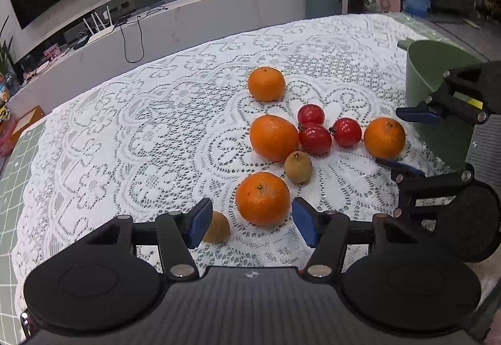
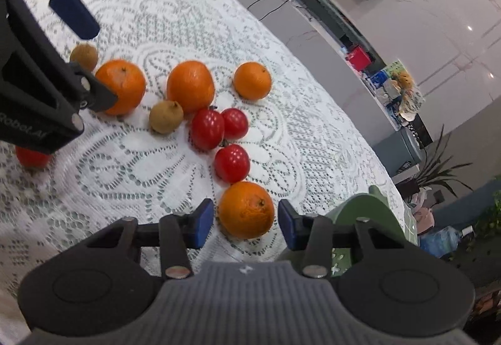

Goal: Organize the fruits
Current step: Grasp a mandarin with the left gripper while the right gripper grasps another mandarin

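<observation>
Oranges (image 1: 274,137), red fruits (image 1: 314,138) and kiwis (image 1: 298,167) lie clustered on a white lace tablecloth (image 1: 125,141), a green bin (image 1: 438,85) at three o'clock, while left gripper (image 1: 250,221) and right gripper (image 2: 245,221) each straddle an orange, pads apart.

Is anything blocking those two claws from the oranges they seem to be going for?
Nothing visible. The left gripper has its orange between open pads, with a brown fruit just outside one pad. The right gripper brackets another orange, pads not yet touching; the green bucket stands right beside it.
</observation>
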